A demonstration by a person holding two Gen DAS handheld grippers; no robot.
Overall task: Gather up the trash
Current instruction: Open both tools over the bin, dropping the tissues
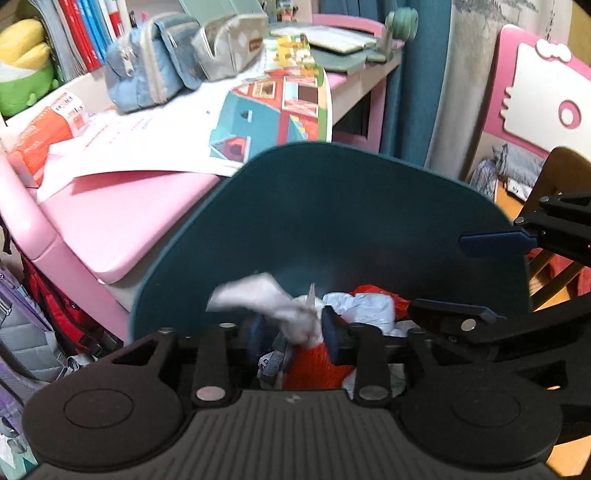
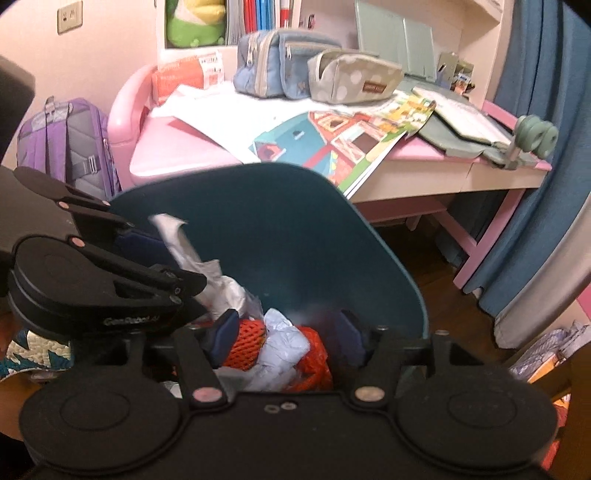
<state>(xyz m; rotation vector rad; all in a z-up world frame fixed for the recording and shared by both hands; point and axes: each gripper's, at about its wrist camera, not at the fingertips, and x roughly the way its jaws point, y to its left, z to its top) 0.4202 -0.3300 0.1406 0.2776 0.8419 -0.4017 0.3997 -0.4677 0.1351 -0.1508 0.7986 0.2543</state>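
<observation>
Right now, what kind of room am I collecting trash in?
Most likely a child's bedroom or study corner: a pink desk with pencil cases and papers on it, a purple school backpack beside it, and a plush toy on the shelf above. A teal trash bin stands in front.

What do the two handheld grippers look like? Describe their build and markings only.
Both are black plastic with round discs, silver pivot pins and linkage bars. The left gripper and the right gripper have dark blue finger pads. Faint lettering marks the left gripper's side, seen from the right wrist view.
</observation>
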